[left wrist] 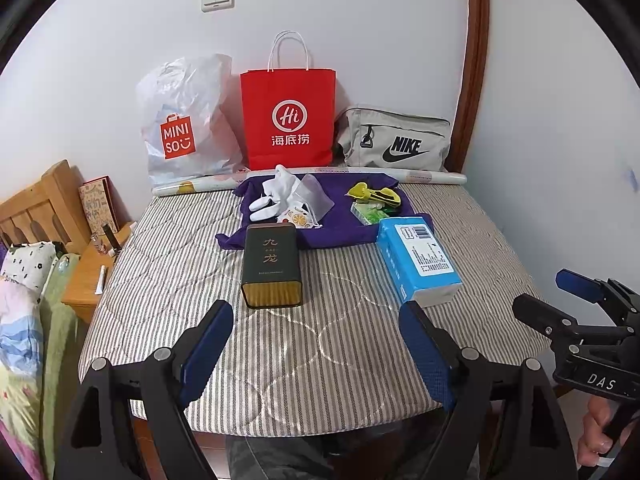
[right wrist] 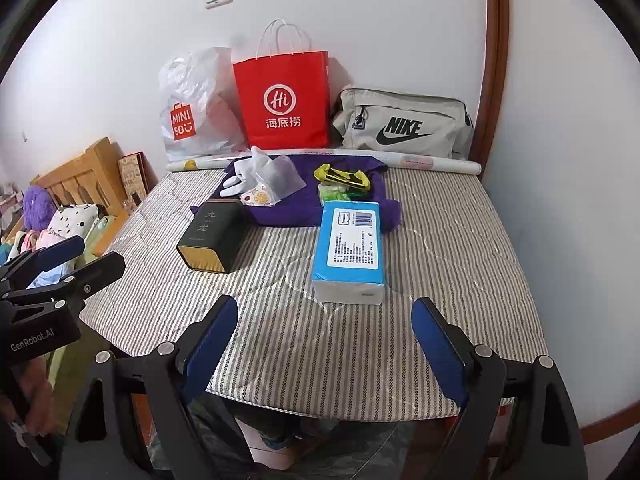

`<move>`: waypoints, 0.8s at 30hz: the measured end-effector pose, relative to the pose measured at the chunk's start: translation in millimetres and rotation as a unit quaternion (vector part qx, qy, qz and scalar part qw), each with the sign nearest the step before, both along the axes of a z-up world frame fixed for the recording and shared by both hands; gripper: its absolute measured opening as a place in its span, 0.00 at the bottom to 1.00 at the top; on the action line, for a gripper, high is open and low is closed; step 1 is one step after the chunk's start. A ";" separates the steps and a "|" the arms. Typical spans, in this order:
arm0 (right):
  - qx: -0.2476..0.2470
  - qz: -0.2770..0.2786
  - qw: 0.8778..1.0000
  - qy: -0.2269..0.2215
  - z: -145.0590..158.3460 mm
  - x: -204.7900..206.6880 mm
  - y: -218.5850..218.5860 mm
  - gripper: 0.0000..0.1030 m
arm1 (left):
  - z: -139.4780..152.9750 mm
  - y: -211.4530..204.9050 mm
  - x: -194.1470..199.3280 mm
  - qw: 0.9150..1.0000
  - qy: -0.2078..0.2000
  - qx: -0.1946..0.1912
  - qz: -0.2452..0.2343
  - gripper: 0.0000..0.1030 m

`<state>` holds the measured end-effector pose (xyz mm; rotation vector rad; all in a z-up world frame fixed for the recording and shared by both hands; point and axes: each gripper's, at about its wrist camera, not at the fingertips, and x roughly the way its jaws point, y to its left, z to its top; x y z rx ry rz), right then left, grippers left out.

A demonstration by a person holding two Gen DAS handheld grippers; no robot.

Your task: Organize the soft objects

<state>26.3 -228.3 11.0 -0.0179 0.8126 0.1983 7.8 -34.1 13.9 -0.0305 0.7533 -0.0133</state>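
Both the left gripper point(left wrist: 316, 354) and right gripper point(right wrist: 344, 350) wide open, empty, purple cloth point(left wrist: 344, 228) well ahead.

Left gripper point(left wrist: 316, 336) and right gripper point(right wrist: 324, 334) both hover above the near edge of the striped mattress point(left wrist: 328, 344), tilted downward, jaws spread wide, nothing between them

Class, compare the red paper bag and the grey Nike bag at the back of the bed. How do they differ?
The red paper bag stands tall and upright, with white cord handles; the grey Nike bag is low and wide, with a zip. The red one looks stiff paper, the grey one soft fabric. Both sit against the wall.
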 end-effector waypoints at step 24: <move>-0.001 0.001 1.000 0.001 -1.2 1.0 1.1 0.85 | -0.3 1.0 1.6 1.000 0.002 -0.001 -0.002 0.82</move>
